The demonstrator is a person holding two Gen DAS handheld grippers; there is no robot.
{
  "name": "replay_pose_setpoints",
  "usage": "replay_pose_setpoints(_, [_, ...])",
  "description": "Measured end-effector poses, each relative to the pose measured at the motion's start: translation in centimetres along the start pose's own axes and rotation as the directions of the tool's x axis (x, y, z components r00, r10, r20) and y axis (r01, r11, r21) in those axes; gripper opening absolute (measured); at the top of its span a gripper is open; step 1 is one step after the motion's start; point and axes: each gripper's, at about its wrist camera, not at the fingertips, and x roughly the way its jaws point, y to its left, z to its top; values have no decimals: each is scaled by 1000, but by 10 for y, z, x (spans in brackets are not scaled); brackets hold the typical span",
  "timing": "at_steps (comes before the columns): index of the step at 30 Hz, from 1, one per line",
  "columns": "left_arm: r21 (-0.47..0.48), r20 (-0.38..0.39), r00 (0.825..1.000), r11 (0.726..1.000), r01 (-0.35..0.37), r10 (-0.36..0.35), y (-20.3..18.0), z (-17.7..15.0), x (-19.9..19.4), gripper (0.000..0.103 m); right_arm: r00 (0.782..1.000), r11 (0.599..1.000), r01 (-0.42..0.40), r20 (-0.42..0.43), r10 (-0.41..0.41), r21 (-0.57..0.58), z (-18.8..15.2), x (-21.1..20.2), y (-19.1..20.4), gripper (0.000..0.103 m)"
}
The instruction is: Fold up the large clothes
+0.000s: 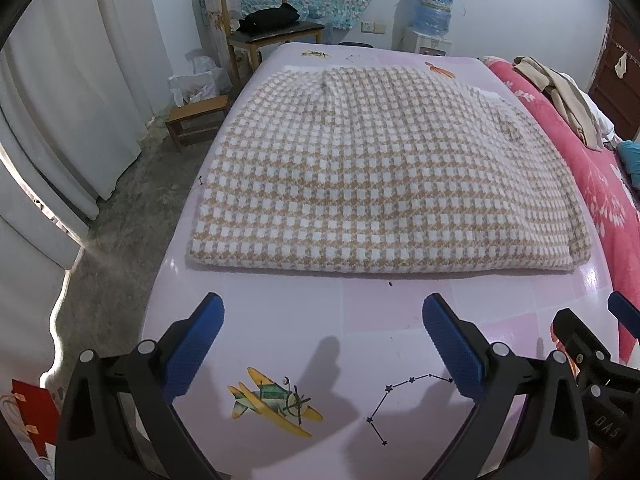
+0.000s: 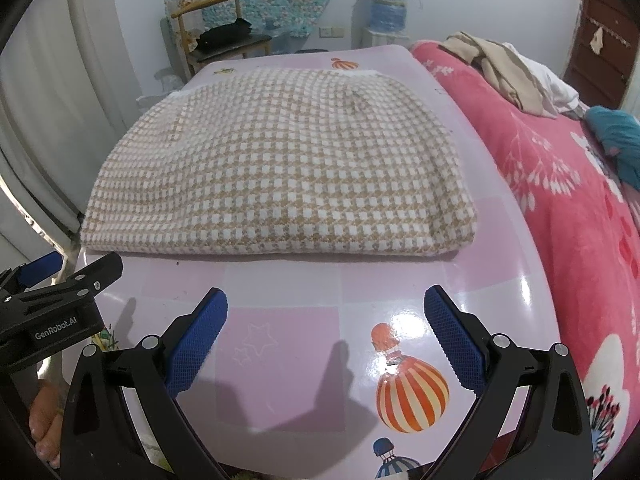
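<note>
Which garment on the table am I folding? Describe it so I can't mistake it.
Find the glossy pink table beside the red floral bed. The checked tan-and-white knit garment lies folded flat on it, beyond both open tools; the other clothes sit heaped on the bed.

The folded sweater [image 1: 336, 176] is thick, matt knit cloth. The table [image 2: 320, 292] is glossy and smooth. The chair [image 1: 256, 12] is wood.

One folded checked garment [image 1: 340, 168], one pink table [image 1: 280, 344], two claws, one chair [image 1: 264, 28].

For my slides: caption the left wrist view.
Open left gripper hovers over the pink table, facing a folded checked garment.
</note>
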Motion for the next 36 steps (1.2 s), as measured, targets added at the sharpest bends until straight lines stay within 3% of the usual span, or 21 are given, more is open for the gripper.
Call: replay_pose_setpoints(36, [-4, 7, 1000, 1000, 6, -6, -2, 1, -3, 98, 1000, 1000, -3, -7, 3, -14, 0, 0, -1, 95])
